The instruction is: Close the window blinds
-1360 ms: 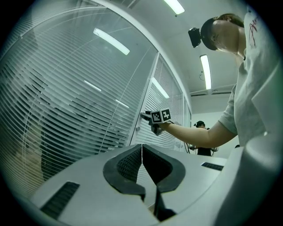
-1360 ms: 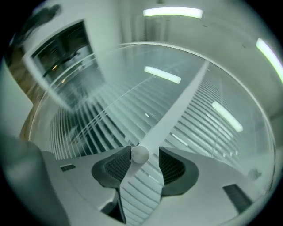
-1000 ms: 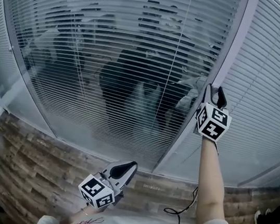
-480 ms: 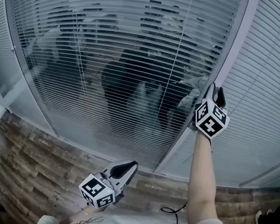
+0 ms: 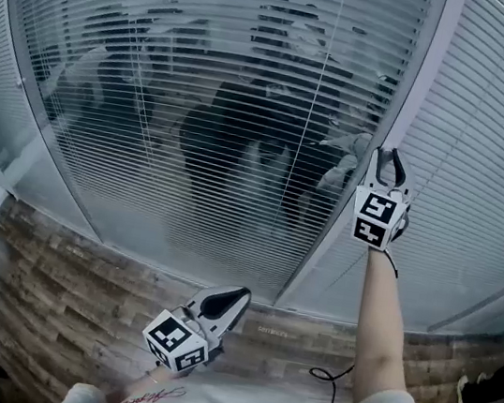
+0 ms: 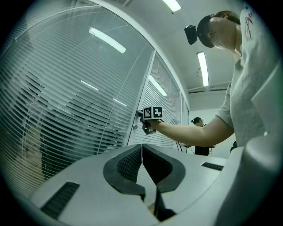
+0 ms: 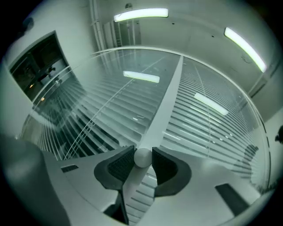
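Note:
The white slatted blinds (image 5: 230, 98) hang behind a glass pane, slats partly open, with dark shapes showing through. A second pane of blinds (image 5: 489, 139) is to the right of the pale upright frame post (image 5: 414, 89). My right gripper (image 5: 389, 158) is raised to that post. Its jaws have just been closing, and its pads now press on a small round white knob (image 7: 143, 157) on the post (image 7: 166, 101). My left gripper (image 5: 231, 297) hangs low by my body, shut and empty, its jaws meeting at the tip (image 6: 142, 148).
Wood-pattern floor (image 5: 47, 296) runs along the foot of the glass wall. A black cable (image 5: 329, 374) lies on it below my right arm, and a shoe (image 5: 478, 388) shows at the far right. Another person (image 6: 201, 134) stands further along the wall.
My right gripper has rolled about its own axis at the post, so its marker cube now sits squarer to the camera. The left gripper has stayed put.

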`<state>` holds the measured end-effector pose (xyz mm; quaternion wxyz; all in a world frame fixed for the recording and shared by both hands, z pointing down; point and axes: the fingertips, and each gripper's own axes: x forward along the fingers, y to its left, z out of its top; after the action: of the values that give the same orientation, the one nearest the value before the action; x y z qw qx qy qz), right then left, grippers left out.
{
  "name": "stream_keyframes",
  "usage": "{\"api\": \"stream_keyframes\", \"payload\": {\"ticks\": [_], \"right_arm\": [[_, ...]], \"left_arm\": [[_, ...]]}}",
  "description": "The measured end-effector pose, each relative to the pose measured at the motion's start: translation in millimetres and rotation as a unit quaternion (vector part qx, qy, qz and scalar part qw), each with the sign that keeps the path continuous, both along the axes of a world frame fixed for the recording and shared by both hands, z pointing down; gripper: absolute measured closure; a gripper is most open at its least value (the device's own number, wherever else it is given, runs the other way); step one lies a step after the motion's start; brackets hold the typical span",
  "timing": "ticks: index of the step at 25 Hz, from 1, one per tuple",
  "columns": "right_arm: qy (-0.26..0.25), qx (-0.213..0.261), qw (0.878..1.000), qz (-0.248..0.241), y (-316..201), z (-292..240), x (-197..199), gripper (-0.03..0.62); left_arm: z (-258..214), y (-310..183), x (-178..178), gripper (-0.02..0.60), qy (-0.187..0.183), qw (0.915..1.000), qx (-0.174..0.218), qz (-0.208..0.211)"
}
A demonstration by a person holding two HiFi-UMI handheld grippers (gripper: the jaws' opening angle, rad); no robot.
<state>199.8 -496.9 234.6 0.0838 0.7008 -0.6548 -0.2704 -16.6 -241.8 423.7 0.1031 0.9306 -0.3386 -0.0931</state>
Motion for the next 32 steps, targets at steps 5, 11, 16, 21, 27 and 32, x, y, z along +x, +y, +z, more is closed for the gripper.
{"api": "stream_keyframes", "payload": {"ticks": [5,11,16,21,27,32], "right_arm": [[0.139,-0.011,0.990,-0.011,3.3,0.0,-7.9,0.459],[0.259,-0.023,0.965,-0.007,3.0,2.2,-12.8,0.459],[0.345,-0.028,0.938,0.001,3.8,6.3,-15.1,0.461],[0.448,-0.038,0.893,0.002,1.1,14.9,-16.7,0.461],[0.559,-0.050,0.828,0.005,2.6,19.0,-16.7,0.461],[0.628,-0.054,0.777,0.006,1.7,25.6,-17.2,0.461]], "left_arm": [[6.6,2.4,2.0,0.563,0.002,1.0000,-0.004,0.003],[5.5,3.4,7.0,0.563,0.004,0.9999,-0.010,0.006],[8.2,5.1,10.0,0.563,0.007,0.9999,-0.006,0.012],[10.4,2.3,12.9,0.563,0.011,0.9998,-0.007,0.013],[6.4,3.5,13.8,0.563,0.013,0.9998,-0.004,0.013],[6.2,4.2,11.8,0.563,0.015,0.9998,-0.003,0.010]]}}
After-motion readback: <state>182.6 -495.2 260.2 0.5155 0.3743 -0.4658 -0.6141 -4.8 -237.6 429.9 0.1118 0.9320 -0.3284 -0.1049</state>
